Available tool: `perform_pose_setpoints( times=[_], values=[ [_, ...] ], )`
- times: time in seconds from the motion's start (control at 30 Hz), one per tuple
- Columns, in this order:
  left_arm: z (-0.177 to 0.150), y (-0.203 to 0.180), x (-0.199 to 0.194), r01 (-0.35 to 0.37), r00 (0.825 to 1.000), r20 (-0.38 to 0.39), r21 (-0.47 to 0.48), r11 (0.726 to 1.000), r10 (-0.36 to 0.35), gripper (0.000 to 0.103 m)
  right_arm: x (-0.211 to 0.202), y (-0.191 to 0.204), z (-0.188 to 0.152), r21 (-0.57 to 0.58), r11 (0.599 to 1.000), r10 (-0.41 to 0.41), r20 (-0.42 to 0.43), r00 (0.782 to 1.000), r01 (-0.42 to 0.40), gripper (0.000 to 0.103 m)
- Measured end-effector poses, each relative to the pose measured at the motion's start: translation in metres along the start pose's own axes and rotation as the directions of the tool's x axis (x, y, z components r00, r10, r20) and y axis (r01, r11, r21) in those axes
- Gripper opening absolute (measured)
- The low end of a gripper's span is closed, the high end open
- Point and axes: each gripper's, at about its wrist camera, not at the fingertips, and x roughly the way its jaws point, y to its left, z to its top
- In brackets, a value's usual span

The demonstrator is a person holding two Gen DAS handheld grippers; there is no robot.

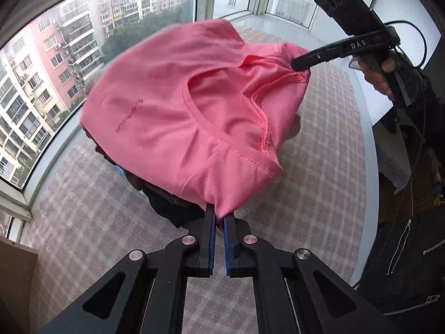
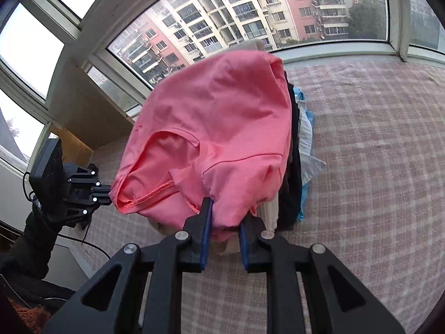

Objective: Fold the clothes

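The left gripper [image 1: 219, 218] pinches one shoulder of the pink shirt [image 1: 178, 117], and the right gripper [image 2: 224, 217] clamps the other, so the shirt hangs between them above the pile of clothes [image 2: 297, 150] on the checked bed [image 2: 375, 153]. Judging by this, keeping both shoulders level and taut should let it spread flat without bunching at the neck

Left wrist view close behind its fingers [image 1: 219, 222], facing window, right wrist view likewise behind its fingers [image 2: 224, 217], both share pink shirt [image 1: 178, 111] ahead of fingertips, checked cloth [image 2: 375, 153] below
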Motion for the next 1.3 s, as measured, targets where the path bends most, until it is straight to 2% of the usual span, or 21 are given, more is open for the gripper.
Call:
perform_pose_setpoints(
  times=[0.1, 0.17, 0.2, 0.27, 0.3, 0.33, 0.37, 0.43, 0.53, 0.6, 0.63, 0.73, 0.83, 0.93, 1.07, 1.2, 1.23, 1.3],
  values=[
    [-0.009, 0.0, 0.027, 0.006, 0.998, -0.07, -0.015, 1.0, -0.007, 0.008, 0.014, -0.004, -0.01, 0.012, 1.0, -0.018, -0.086, 0.996, 0.019, 0.026],
    [-0.018, 0.002, 0.024, 0.007, 0.995, -0.099, -0.01, 1.0, -0.008, 0.014, 0.002, 0.0, -0.014, -0.027, 0.998, -0.052, -0.101, 0.993, 0.049, 0.026],
    [-0.022, 0.006, 0.017, 0.0, 0.995, -0.099, -0.01, 1.0, -0.001, 0.014, -0.011, 0.001, -0.013, -0.041, 0.998, -0.058, -0.085, 0.995, 0.055, 0.027],
    [-0.022, 0.021, 0.001, -0.03, 0.996, -0.087, -0.029, 0.999, 0.027, 0.015, -0.038, 0.004, -0.01, -0.069, 0.995, -0.074, -0.05, 0.996, 0.071, 0.041],
    [-0.021, 0.031, -0.007, -0.053, 0.996, -0.079, -0.04, 0.998, 0.049, 0.019, -0.05, 0.007, -0.004, -0.089, 0.992, -0.096, -0.02, 0.995, 0.094, 0.045],
    [-0.019, 0.04, -0.015, -0.076, 0.995, -0.071, -0.051, 0.996, 0.072, 0.021, -0.058, 0.008, 0.006, -0.105, 0.987, -0.122, 0.014, 0.992, 0.123, 0.053],
    [-0.011, 0.054, -0.02, -0.115, 0.992, -0.055, -0.07, 0.991, 0.111, 0.023, -0.061, 0.007, 0.019, -0.112, 0.983, -0.14, 0.05, 0.989, 0.145, 0.055],
    [0.008, 0.08, -0.028, -0.122, 0.993, -0.008, -0.127, 0.984, 0.122, 0.026, -0.065, 0.004, 0.045, -0.117, 0.977, -0.165, 0.114, 0.98, 0.178, 0.056],
    [0.033, 0.117, -0.024, -0.055, 0.995, 0.065, -0.217, 0.975, 0.071, 0.029, -0.045, -0.018, 0.089, -0.052, 0.993, -0.095, 0.122, 0.988, 0.102, 0.056],
    [0.046, 0.136, -0.013, 0.013, 0.996, 0.092, -0.291, 0.957, 0.014, 0.031, -0.029, -0.036, 0.111, 0.007, 1.0, -0.025, 0.109, 0.994, 0.024, 0.056],
    [0.05, 0.142, -0.007, 0.032, 0.995, 0.097, -0.304, 0.952, -0.003, 0.031, -0.023, -0.038, 0.116, 0.0, 1.0, -0.016, 0.1, 0.995, 0.016, 0.056],
    [0.063, 0.142, 0.001, -0.045, 0.995, 0.07, -0.255, 0.966, 0.065, 0.031, -0.003, -0.043, 0.131, -0.021, 1.0, 0.009, 0.073, 0.997, -0.008, 0.056],
    [0.068, 0.143, 0.004, -0.03, 0.997, 0.057, -0.191, 0.981, 0.042, 0.031, 0.017, -0.047, 0.147, -0.041, 0.999, 0.035, 0.045, 0.998, -0.033, 0.056],
    [0.078, 0.136, 0.01, -0.065, 0.997, 0.036, -0.115, 0.991, 0.069, 0.038, 0.036, -0.052, 0.162, -0.062, 0.997, 0.056, 0.015, 0.998, -0.055, 0.056],
    [0.087, 0.135, 0.016, -0.02, 1.0, 0.017, -0.067, 0.998, 0.021, 0.039, 0.053, -0.052, 0.164, -0.092, 0.994, 0.062, -0.031, 0.998, -0.065, 0.056],
    [0.089, 0.14, 0.03, 0.032, 0.999, 0.01, -0.061, 0.998, -0.032, 0.042, 0.055, -0.047, 0.164, -0.121, 0.989, 0.077, -0.026, 0.997, -0.08, 0.055],
    [0.09, 0.141, 0.032, 0.047, 0.999, 0.013, -0.061, 0.997, -0.046, 0.042, 0.054, -0.043, 0.163, -0.139, 0.987, 0.073, -0.026, 0.997, -0.076, 0.053],
    [0.089, 0.141, 0.033, 0.065, 0.998, 0.021, -0.056, 0.996, -0.064, 0.042, 0.051, -0.035, 0.161, -0.174, 0.983, 0.062, -0.025, 0.998, -0.065, 0.039]
  ],
)
